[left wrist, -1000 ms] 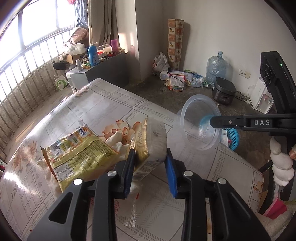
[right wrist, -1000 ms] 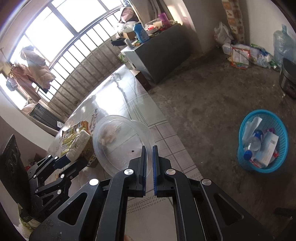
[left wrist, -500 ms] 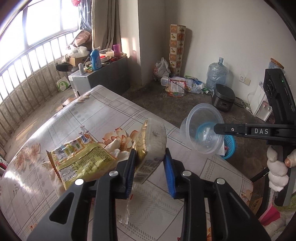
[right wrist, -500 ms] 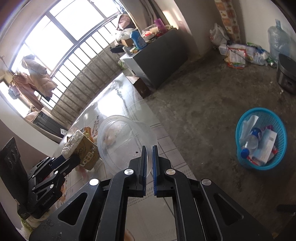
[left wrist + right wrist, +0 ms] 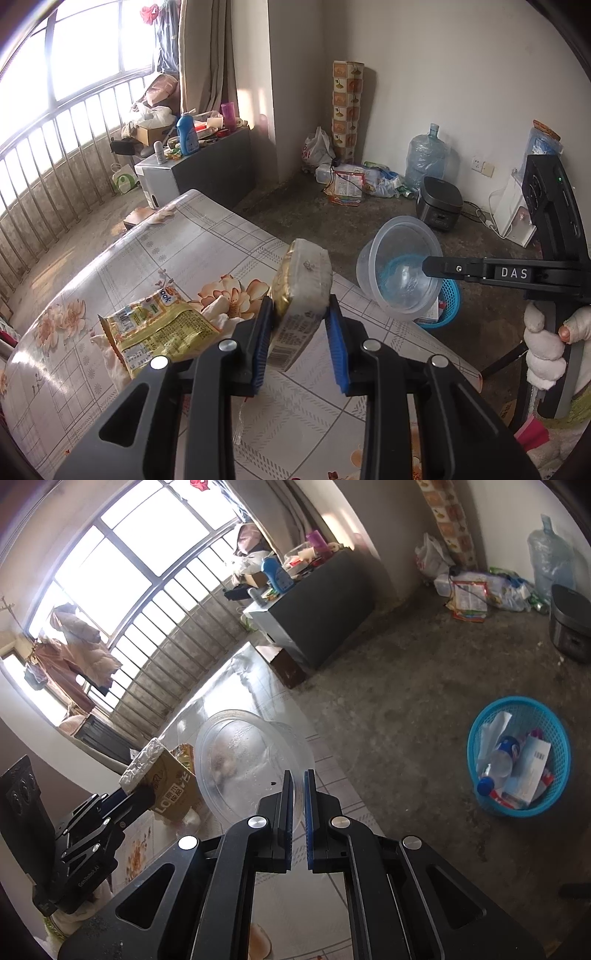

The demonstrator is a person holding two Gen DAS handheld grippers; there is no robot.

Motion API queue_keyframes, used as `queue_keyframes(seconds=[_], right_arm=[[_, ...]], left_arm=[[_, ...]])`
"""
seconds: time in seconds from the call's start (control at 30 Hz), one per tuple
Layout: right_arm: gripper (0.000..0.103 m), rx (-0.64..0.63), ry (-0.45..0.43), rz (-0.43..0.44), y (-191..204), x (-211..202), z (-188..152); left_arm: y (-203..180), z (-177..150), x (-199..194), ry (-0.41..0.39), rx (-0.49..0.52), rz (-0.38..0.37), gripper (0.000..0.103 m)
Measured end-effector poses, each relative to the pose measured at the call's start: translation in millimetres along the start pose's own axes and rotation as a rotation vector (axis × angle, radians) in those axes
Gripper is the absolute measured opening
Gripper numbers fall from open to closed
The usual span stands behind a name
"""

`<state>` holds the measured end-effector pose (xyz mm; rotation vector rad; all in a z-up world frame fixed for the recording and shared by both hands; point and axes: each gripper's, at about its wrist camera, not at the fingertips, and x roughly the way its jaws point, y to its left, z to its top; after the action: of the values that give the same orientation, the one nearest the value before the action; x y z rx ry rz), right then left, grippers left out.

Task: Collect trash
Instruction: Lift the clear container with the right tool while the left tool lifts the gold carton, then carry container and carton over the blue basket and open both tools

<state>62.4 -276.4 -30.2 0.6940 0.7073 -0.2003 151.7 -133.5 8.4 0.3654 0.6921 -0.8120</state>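
Note:
My left gripper (image 5: 300,321) is shut on a small carton (image 5: 301,291) with a foil top, lifted off the floral table (image 5: 177,251). The same carton (image 5: 162,782) shows at the left of the right wrist view, in the left gripper (image 5: 142,794). My right gripper (image 5: 299,786) is shut on the rim of a clear plastic bowl (image 5: 251,760), held tilted above the table's edge. In the left wrist view that bowl (image 5: 400,266) hangs at the right from the right gripper (image 5: 428,266). A yellow snack wrapper (image 5: 159,332) lies on the table.
A blue trash basket (image 5: 517,757) with a bottle and papers stands on the concrete floor to the right. White tissues (image 5: 221,310) lie by the wrapper. A dark cabinet (image 5: 218,162), a water jug (image 5: 426,158) and a rice cooker (image 5: 439,203) stand along the walls.
My left gripper has risen with the carton, lifting it off the table. My right gripper has moved a little with the bowl towards the table's edge.

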Motion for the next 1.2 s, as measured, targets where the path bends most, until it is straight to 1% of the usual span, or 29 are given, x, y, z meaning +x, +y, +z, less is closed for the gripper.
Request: queue_keyframes(seconds=[0.4,0.6,0.83,1.03,1.2], right_arm=[[0.004,0.0,-0.038,0.023,-4,-18,-2],[0.004,0.012,-0.064,0.032,-10,-28,-3],[0.004,0.028,-0.104,0.044,-18,-44,-7],[0.004,0.072,-0.146,0.035,-36,-59,-8],[0.004,0.136,-0.209,-0.013,-68,-79,-5]], left_arm=[[-13,5,-20,-0.026,0.003,-0.01,0.026],[-28,9,-29,-0.045,0.02,-0.015,0.026],[-52,17,-40,-0.069,0.064,-0.025,0.026],[-81,32,-41,-0.09,0.13,-0.067,0.026],[-113,54,-29,-0.093,0.194,-0.146,0.026]])
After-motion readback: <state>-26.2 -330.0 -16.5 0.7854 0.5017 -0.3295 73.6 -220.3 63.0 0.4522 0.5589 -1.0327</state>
